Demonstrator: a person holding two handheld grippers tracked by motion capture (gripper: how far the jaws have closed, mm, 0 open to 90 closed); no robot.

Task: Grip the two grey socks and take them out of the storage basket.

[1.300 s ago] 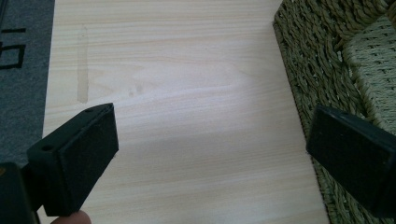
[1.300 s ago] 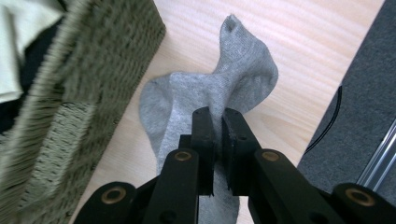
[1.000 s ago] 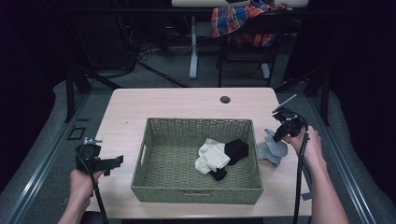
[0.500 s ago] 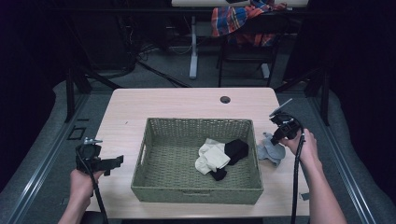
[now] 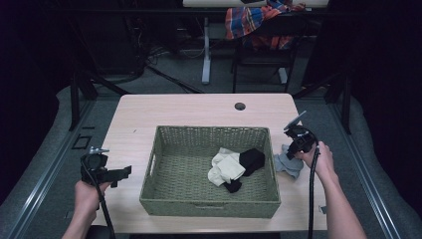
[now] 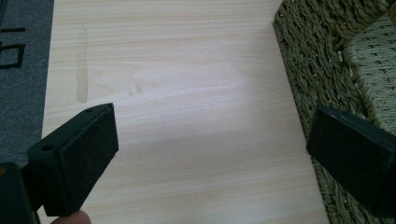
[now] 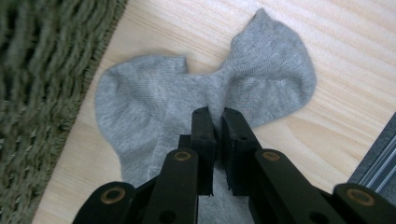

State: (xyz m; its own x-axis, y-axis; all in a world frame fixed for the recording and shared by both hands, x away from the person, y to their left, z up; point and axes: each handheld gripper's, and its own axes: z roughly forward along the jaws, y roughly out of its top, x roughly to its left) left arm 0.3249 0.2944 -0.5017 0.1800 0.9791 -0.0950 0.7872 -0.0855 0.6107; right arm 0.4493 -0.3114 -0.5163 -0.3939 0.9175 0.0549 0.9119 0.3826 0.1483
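A grey sock [image 7: 196, 88] lies bunched on the light wooden table just right of the green woven basket [image 5: 164, 149]. My right gripper [image 7: 217, 119] is shut on the sock's pinched middle; from the high view this gripper [image 5: 294, 149] sits over the sock [image 5: 288, 165] at the basket's right wall. Inside the basket lie a cream sock [image 5: 226, 167] and a black sock [image 5: 251, 159]. My left gripper [image 5: 119, 174] hovers left of the basket, its jaws wide apart over bare table [image 6: 187, 93] with nothing between them.
The basket's woven wall [image 6: 327, 60] runs along the right of the left gripper view. A round hole [image 5: 240, 106] sits at the table's far edge. Grey floor [image 7: 378, 163] begins right beyond the table's edge. Stands and a plaid cloth [image 5: 254, 20] lie behind the table.
My right gripper has moved left and slightly nearer with the grey sock, bringing it closer to the basket's right wall. The left gripper has stayed put.
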